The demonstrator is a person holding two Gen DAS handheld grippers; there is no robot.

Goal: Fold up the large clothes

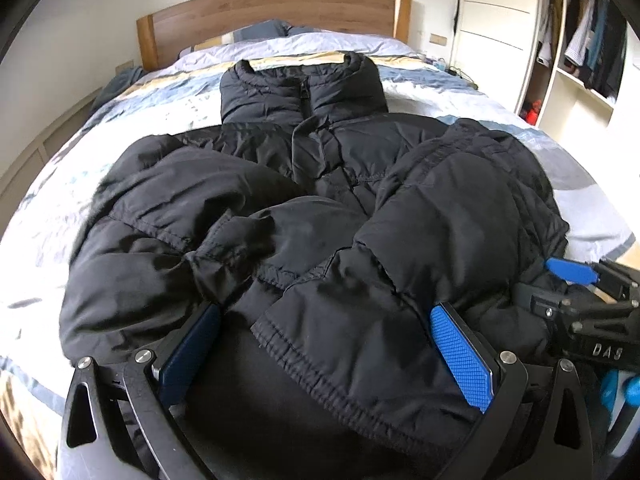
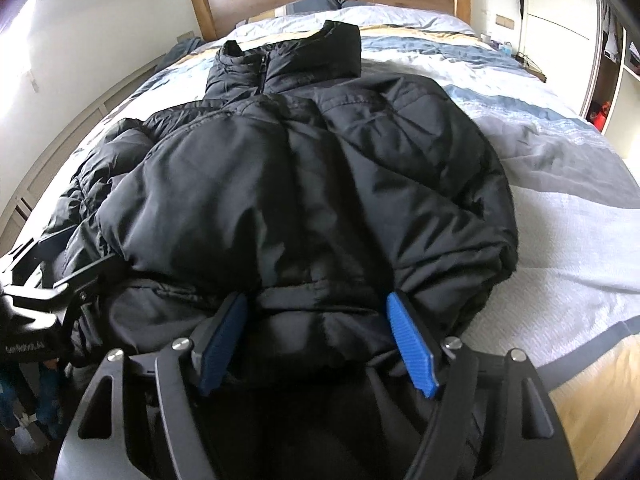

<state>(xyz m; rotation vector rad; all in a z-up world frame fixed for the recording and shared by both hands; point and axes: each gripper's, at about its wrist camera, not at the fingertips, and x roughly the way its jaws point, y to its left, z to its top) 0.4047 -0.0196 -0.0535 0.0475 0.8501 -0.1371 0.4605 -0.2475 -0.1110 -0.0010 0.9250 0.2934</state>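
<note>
Right now, both of your tools sit at the near hem of one black puffer jacket that lies front-up on the bed, collar pointing toward the wooden headboard. Its two sleeves are folded in across the chest, and they meet near the middle.

Your left tool has its two blue pads spread wide, with the jacket's hem and a sleeve cuff bulging between them (whether the pads actually press the fabric, you cannot tell from this angle). Your right tool likewise stands wide open, its pads on either side of a bunched fold of the hem, not squeezing it. The right tool also shows at the right edge of the left wrist view, just beside the jacket's side.

Around the jacket, the bed carries a striped duvet in blue, white and tan, and at least two pillows lie against the headboard. To the right stands one open wardrobe with several garments hanging inside, dark and light ones, and something red on its floor. A white panelled door is next to it. Low panelling runs along the wall on the left. Nothing lies on top of the jacket, and only its own puffed sleeves crowd the hem.
</note>
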